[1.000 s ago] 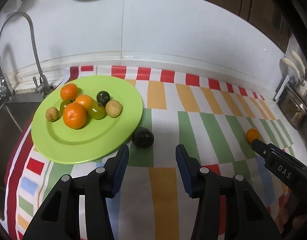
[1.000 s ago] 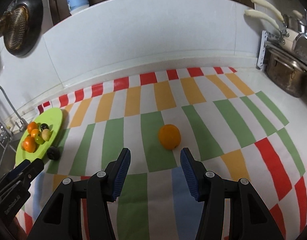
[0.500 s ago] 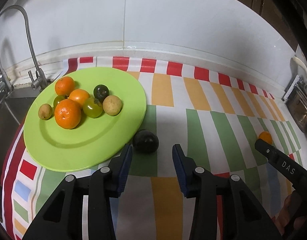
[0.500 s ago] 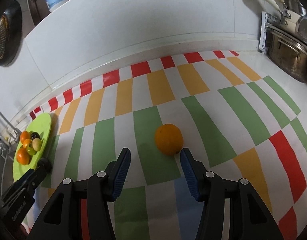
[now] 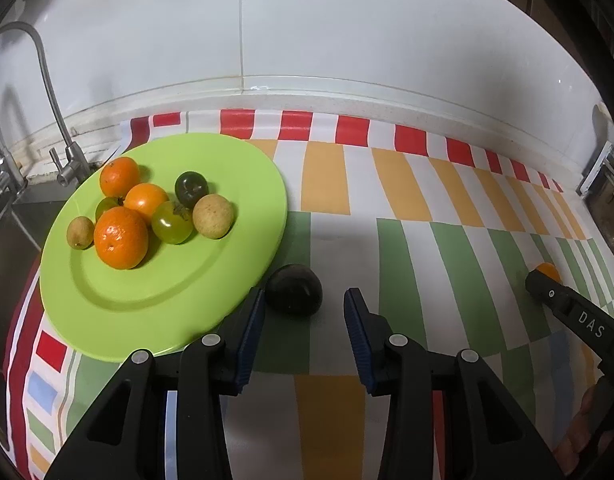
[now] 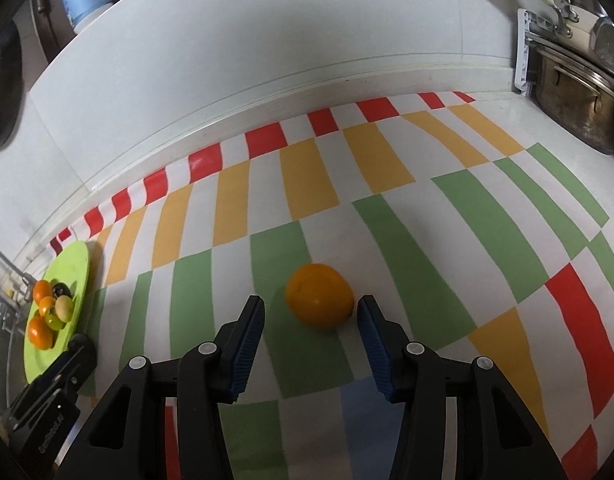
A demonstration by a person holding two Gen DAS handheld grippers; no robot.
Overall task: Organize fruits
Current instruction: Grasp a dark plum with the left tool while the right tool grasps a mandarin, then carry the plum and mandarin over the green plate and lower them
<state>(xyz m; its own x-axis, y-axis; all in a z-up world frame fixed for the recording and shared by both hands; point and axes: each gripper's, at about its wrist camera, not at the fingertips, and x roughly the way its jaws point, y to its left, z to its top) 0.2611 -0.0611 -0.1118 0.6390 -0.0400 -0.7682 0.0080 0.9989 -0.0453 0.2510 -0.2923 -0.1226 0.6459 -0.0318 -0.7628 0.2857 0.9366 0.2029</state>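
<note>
My left gripper is a black plastic clamp frame, two angular arms with triangular cut-outs, each arm carrying two round silver screws. Its fingers are faced with ribbed dark-blue pads. My right gripper is built the same way: black arms, silver screws, ribbed blue pads on the fingers. Seen from the left camera, the right gripper's black side carries white lettering reading DAS and one small screw. The left gripper's side, seen from the right camera, bears faint pale lettering I cannot read.

fruits on plate
</note>
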